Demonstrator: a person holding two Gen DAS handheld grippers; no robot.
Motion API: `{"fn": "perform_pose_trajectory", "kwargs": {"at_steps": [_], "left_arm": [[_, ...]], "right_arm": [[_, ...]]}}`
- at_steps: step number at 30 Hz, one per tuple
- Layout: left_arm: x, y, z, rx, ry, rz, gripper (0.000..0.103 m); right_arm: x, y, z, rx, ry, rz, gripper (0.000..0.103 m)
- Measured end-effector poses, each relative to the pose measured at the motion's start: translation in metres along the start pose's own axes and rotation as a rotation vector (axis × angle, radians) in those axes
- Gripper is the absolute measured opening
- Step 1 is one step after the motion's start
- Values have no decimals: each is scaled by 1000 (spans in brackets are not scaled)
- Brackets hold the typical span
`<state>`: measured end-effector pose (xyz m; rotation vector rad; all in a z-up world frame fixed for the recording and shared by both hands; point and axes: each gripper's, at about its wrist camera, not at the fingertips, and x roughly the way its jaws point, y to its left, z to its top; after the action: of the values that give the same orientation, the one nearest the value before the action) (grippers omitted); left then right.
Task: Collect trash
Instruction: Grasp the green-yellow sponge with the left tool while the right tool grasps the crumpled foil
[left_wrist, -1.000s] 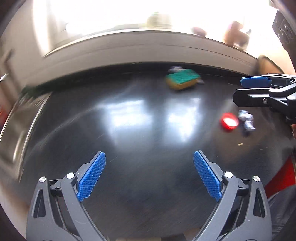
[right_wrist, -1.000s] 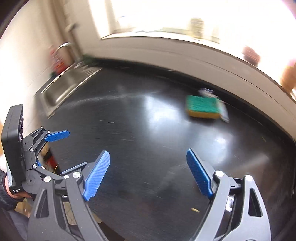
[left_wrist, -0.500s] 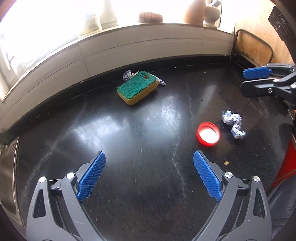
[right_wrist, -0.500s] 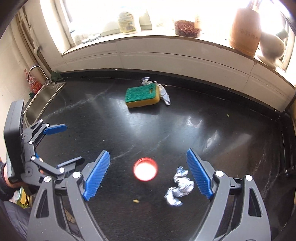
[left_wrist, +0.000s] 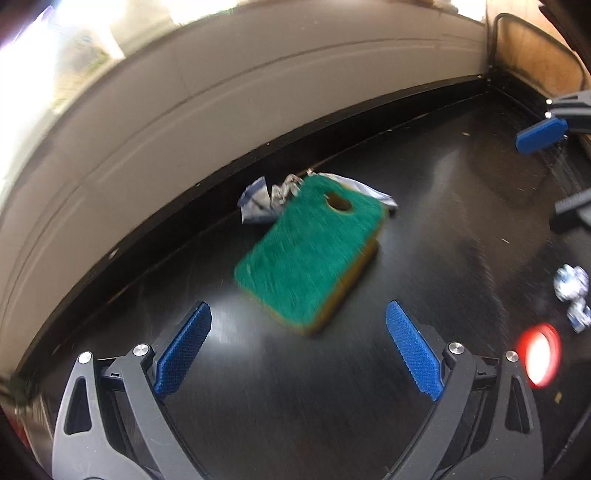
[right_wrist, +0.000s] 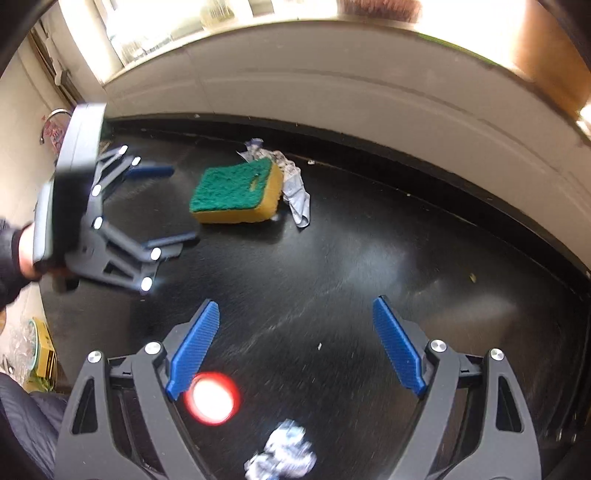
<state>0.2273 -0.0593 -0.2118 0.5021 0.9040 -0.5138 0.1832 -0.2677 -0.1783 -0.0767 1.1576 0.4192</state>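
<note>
Black and glossy, the counter (right_wrist: 369, 258) runs under both cameras to a pale tiled wall (right_wrist: 332, 92) below a bright window sill. A sponge (left_wrist: 310, 254) with a green scrubbing top and yellow body lies flat near the wall, with a notch in its green face. A crumpled grey-white wrapper (left_wrist: 264, 201) pokes out from behind it, touching the sponge on the wall side and trailing past its right end in the right wrist view.

The left gripper (left_wrist: 297, 349) hangs above the counter with its blue pads (left_wrist: 183, 349) spread wide and nothing between them; the sponge sits just ahead of the gap, apart from both pads. In the right wrist view a hand (right_wrist: 26, 251) in a dark sleeve carries this tool at the left edge.

The right gripper (right_wrist: 295, 347) also stands wide apart and empty over bare counter. A red bottle cap (right_wrist: 212, 398) with a white inside lies just beside its left pad (right_wrist: 194, 349), low in the frame, and a ball of crumpled foil (right_wrist: 284, 456) rests near the cap, between the tool's arms at the bottom edge. In the left wrist view the cap and foil sit at the far right, well apart from the sponge.

Both pictures are smeared with motion blur. A tap (right_wrist: 55, 118) shows at the counter's far left end.
</note>
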Motion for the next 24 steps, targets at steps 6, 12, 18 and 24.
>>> {"fn": "perform_pose_trajectory", "kwargs": {"at_steps": [6, 12, 18, 24], "left_arm": [[35, 8, 20, 81, 5, -76, 93], [39, 8, 22, 101, -9, -160, 73], [17, 20, 2, 7, -16, -172, 64], [-14, 40, -28, -153, 12, -106, 64]], "right_arm": [[51, -17, 20, -46, 59, 6, 82], [86, -20, 48, -139, 55, 28, 82], [107, -11, 70, -241, 24, 51, 80], [121, 12, 92, -310, -14, 74, 65]]}}
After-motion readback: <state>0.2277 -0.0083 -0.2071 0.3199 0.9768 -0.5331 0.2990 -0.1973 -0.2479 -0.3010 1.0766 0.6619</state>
